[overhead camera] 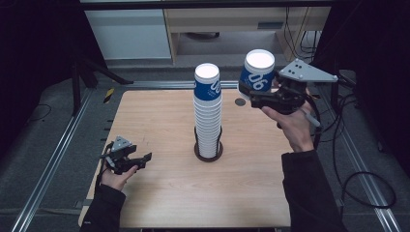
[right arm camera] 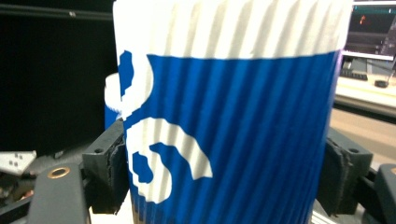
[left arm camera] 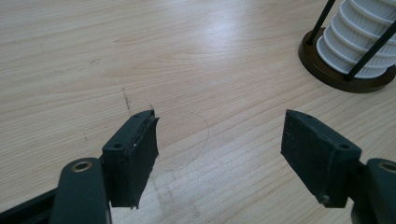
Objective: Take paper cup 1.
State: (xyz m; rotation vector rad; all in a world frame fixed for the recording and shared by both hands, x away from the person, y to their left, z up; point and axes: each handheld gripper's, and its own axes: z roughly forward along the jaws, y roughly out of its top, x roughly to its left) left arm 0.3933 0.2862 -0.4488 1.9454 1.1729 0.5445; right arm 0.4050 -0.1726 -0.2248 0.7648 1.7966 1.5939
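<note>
Above the table's (overhead camera: 159, 125) far right side, my right gripper (overhead camera: 251, 94) clamps a blue-and-white ribbed paper cup (overhead camera: 257, 72), tilted, just right of the cup stack (overhead camera: 208, 113) standing in its dark holder (overhead camera: 209, 153). My left gripper (overhead camera: 145, 158) rests near the table's left edge, jaws apart, nothing between them.

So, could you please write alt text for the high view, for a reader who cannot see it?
The right gripper holds a blue-and-white ribbed paper cup in the air, to the right of a tall stack of matching cups in a dark round holder. The left gripper rests open, low over the light wooden table.
</note>
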